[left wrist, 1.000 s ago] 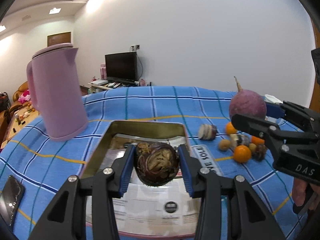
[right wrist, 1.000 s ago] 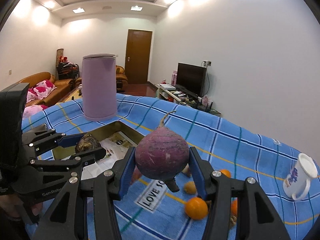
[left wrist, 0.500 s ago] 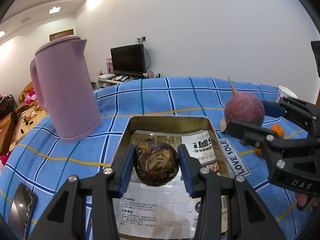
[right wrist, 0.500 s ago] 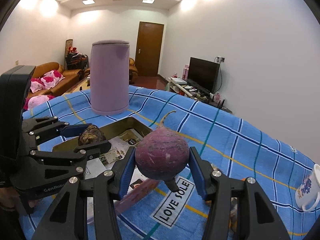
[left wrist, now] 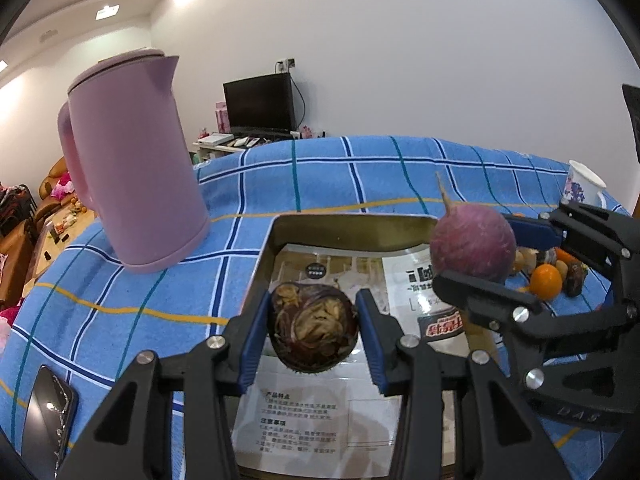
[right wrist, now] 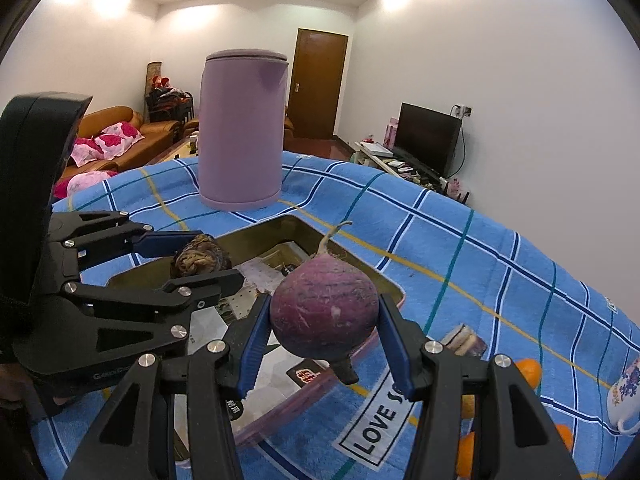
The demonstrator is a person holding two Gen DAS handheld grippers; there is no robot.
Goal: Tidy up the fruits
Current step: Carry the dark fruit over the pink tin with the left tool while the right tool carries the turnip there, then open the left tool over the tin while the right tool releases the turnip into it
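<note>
My left gripper point(left wrist: 314, 330) is shut on a dark brown, wrinkled round fruit point(left wrist: 314, 328) and holds it above the metal tray point(left wrist: 352, 228), which is lined with printed paper. My right gripper point(right wrist: 324, 334) is shut on a big purple round radish point(right wrist: 324, 312) with a thin root tail, above the tray's right edge point(right wrist: 394, 292). The radish also shows in the left wrist view point(left wrist: 472, 242), and the brown fruit in the right wrist view point(right wrist: 200, 258). Both grippers hover side by side over the tray.
A tall pink kettle point(left wrist: 132, 184) stands left of the tray on the blue checked cloth. Oranges point(left wrist: 546, 282) and small fruits lie right of the tray. A white mug point(right wrist: 626, 398) stands far right. A phone point(left wrist: 48, 410) lies at the near left.
Both grippers have moved left and forward with their loads, from beside the fruit pile to over the tray. The kettle now looks nearer.
</note>
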